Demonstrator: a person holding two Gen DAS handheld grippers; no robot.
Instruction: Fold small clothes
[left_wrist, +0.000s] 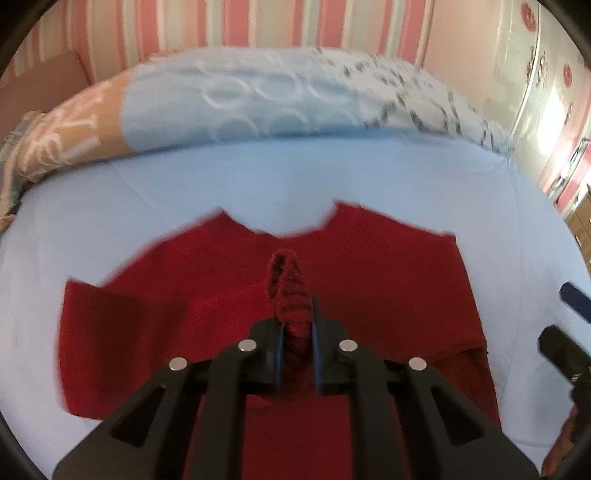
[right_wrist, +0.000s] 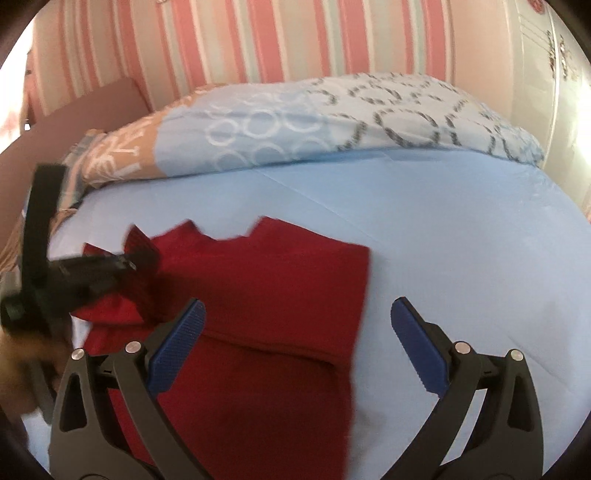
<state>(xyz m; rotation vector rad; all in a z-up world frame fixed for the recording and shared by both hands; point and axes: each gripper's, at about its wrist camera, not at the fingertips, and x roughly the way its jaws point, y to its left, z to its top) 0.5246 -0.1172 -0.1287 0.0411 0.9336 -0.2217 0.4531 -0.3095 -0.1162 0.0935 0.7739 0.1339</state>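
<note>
A small red knitted sweater (left_wrist: 369, 280) lies on the light blue bed sheet (left_wrist: 258, 177), neckline toward the far side. My left gripper (left_wrist: 295, 314) is shut on a bunched red cuff of the sweater's sleeve and holds it above the sweater's body. In the right wrist view the sweater (right_wrist: 280, 280) lies left of centre, its right side folded to a straight edge. My right gripper (right_wrist: 297, 325) is open and empty, low over the sweater's right edge. The left gripper (right_wrist: 122, 264) shows there at the left, holding red fabric.
A folded duvet (right_wrist: 332, 125) with ring patterns lies along the far side of the bed. A pink striped wall (right_wrist: 258, 37) stands behind it. A white wardrobe (left_wrist: 546, 85) stands at the right. The right gripper's finger (left_wrist: 576, 301) shows at the right edge of the left wrist view.
</note>
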